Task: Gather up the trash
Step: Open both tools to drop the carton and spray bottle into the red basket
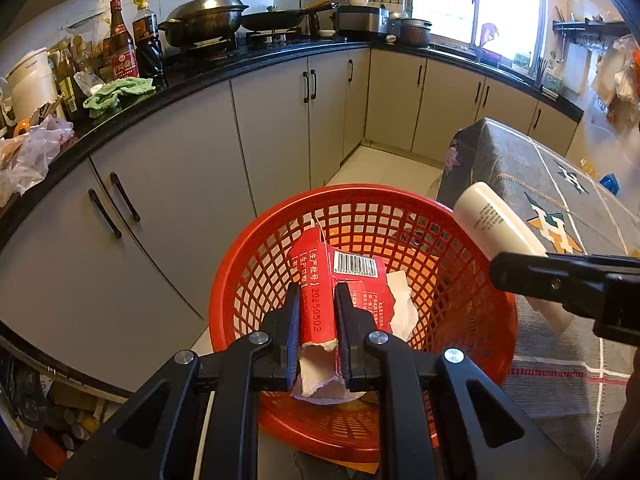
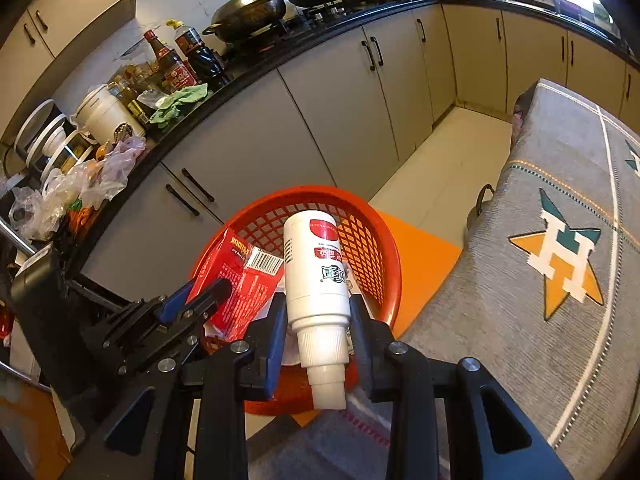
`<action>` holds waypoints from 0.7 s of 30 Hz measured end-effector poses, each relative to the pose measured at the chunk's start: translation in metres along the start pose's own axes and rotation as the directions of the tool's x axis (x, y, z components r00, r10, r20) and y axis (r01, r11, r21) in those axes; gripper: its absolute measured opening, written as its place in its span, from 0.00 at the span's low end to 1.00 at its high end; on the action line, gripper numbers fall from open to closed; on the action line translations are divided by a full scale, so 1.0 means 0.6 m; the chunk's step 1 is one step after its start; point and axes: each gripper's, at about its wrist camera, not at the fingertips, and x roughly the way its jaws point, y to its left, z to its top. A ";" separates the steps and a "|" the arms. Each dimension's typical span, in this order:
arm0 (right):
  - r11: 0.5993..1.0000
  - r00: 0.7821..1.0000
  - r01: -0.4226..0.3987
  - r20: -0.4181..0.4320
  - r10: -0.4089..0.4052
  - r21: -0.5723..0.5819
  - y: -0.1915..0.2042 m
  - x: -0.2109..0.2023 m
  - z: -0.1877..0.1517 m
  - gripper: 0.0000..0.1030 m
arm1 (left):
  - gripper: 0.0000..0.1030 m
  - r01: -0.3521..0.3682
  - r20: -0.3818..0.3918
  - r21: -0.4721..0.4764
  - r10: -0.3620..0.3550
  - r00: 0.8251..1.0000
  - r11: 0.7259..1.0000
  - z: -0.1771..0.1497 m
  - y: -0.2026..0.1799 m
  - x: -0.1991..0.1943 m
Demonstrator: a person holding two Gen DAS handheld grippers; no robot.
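The left gripper (image 1: 318, 312) holds a torn red carton (image 1: 332, 280) over the red mesh basket (image 1: 460, 264). The jaws are closed to a narrow gap on the carton's lower body, near the ripped open end. The carton is thin paperboard, judged light and empty. It is soft: the walls buckle under pressure, so the grip belongs across a folded edge or corner, where the board is stiffest, not on a flat panel. The torn end is ragged and likely to rip further if pulled. White crumpled paper (image 1: 404, 308) already lies inside the basket beneath the carton.

The basket stands beside the cloth-covered table (image 2: 540, 340), close to its edge. Its open lattice is rigid plastic; small scraps could pass through the holes.

The right gripper (image 2: 318, 312) holds a white plastic bottle (image 2: 318, 276) above the basket, base pointing forward and stepped neck toward the camera. The jaws are closed on the bottle's shoulder, just above the neck. The bottle is stiff, smooth and round, judged light. A round, glossy wall can rotate or slide between flat pads, so the shoulder step is the safer place to clamp. Neither item appears fragile.
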 end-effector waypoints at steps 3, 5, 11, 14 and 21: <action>1.000 1.000 0.002 -0.003 -0.002 0.004 -0.001 0.010 0.004 0.32 | 0.15 -0.002 -0.006 -0.005 0.002 1.000 1.000 0.000 0.004 0.006; 1.000 1.000 0.000 -0.006 0.000 0.010 -0.003 0.016 0.007 0.32 | 0.15 -0.001 -0.009 -0.008 0.001 1.000 1.000 -0.001 0.007 0.009; 1.000 1.000 0.000 -0.011 0.000 0.026 -0.007 0.031 0.016 0.32 | 0.16 -0.002 -0.019 -0.007 0.002 1.000 1.000 -0.001 0.009 0.018; 1.000 1.000 -0.001 -0.014 0.001 0.030 -0.007 0.038 0.019 0.33 | 0.17 -0.002 -0.021 -0.010 0.002 1.000 1.000 -0.001 0.009 0.021; 0.998 1.000 -0.027 -0.014 0.028 0.057 -0.018 0.038 0.020 0.34 | 0.23 0.012 -0.025 -0.016 -0.012 1.000 1.000 -0.002 0.012 0.023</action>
